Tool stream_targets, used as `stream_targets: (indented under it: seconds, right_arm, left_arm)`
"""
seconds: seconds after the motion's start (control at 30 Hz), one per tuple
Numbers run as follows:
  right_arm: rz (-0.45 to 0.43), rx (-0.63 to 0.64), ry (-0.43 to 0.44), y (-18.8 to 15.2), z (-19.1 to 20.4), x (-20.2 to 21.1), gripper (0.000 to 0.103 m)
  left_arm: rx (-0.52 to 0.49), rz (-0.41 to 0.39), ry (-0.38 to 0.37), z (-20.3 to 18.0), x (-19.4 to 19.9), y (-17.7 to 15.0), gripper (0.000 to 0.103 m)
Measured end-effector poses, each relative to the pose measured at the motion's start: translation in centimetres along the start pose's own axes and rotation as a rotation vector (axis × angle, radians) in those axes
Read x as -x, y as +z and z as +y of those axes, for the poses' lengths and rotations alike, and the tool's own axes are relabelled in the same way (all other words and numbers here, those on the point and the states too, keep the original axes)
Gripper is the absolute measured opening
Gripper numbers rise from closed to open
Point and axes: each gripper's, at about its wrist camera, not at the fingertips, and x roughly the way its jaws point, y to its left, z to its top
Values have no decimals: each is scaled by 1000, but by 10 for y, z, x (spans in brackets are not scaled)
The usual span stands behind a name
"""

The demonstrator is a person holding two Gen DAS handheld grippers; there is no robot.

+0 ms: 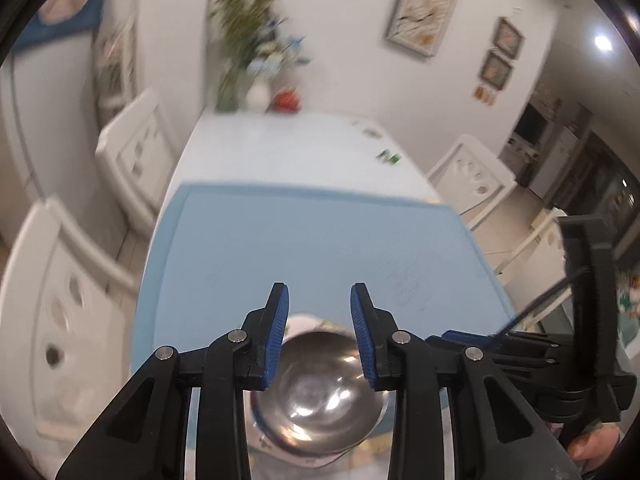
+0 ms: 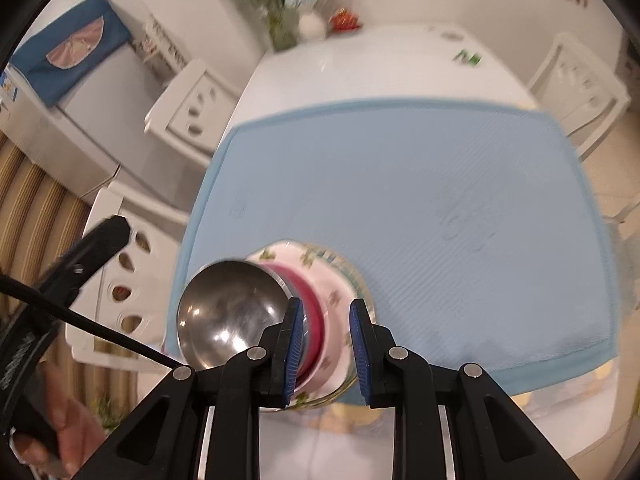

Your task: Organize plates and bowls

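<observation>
A shiny steel bowl (image 2: 228, 312) sits on top of a stack: a pink bowl (image 2: 308, 304), a white flowered plate (image 2: 336, 292) and a clear glass dish (image 2: 362, 292), at the near edge of a blue mat (image 2: 400, 184). My right gripper (image 2: 326, 352) is open just above the stack's right side. In the left wrist view my left gripper (image 1: 319, 336) is open above the steel bowl (image 1: 320, 396), with the white plate's rim (image 1: 300, 322) showing behind it. Neither gripper holds anything.
The blue mat (image 1: 300, 240) lies on a white table (image 1: 288, 144). A vase of flowers (image 1: 256, 52) and a red ornament (image 1: 286, 100) stand at the far end. White chairs (image 1: 60, 300) flank the table. The other gripper (image 1: 580, 320) shows at the right.
</observation>
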Motion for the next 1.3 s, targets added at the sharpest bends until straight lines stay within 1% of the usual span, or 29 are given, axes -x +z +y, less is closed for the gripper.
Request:
stream_targets:
  seconds: [0.13, 0.17, 0.2, 0.27, 0.33, 0.37, 0.4, 0.43, 0.47, 0.5, 0.57, 0.67, 0.83, 1.0, 1.1, 1.3]
  right_arm:
    - [-81, 14, -82, 4, -3, 25, 26]
    - [-97, 18, -100, 4, -3, 30, 32]
    - [-116, 22, -121, 5, -4, 36, 43]
    - [-169, 24, -161, 5, -3, 49, 55]
    - [-218, 25, -192, 4, -2, 61, 57]
    - [-232, 27, -203, 4, -1, 64, 59]
    - [-240, 31, -214, 4, -1, 65, 62]
    - [-244, 32, -227, 2, -1, 66, 63]
    - [-250, 30, -240, 1, -1, 66, 65]
    - [-253, 30, -247, 1, -2, 65, 65]
    - [-254, 31, -269, -1, -4, 61, 65]
    - [-226, 23, -280, 1, -10, 53, 65]
    - [-186, 1, -279, 2, -19, 41, 65]
    - [-167, -16, -287, 2, -24, 35, 65]
    - [-147, -32, -265, 5, -25, 29, 65]
    - [-129, -21, -265, 5, -20, 21, 65]
  left_arm:
    - [-37, -41, -40, -16, 9, 18, 30]
    - [-40, -48, -46, -18, 10, 22, 30]
    - [-41, -58, -56, -21, 11, 27, 30]
    - [-35, -70, -72, -25, 12, 32, 30]
    - [-31, -82, -79, -29, 12, 34, 35]
    - [-32, -87, -66, -32, 11, 33, 48]
    - [-34, -94, -47, -34, 12, 31, 68]
    - [-38, -113, -25, -36, 13, 27, 75]
    - [-47, -134, -5, -38, 14, 23, 77]
    - [-57, -138, 6, -40, 15, 20, 77]
    - [-83, -122, 42, -44, 9, 13, 77]
    - [-91, -94, 72, -45, -1, 5, 77]
    - [-68, -50, 70, -41, -12, -4, 77]
    - [-44, -8, 73, -38, -25, -7, 77]
    - [-32, 4, 67, -36, -29, -7, 77]
    - [-10, 31, 70, -32, -37, -8, 77]
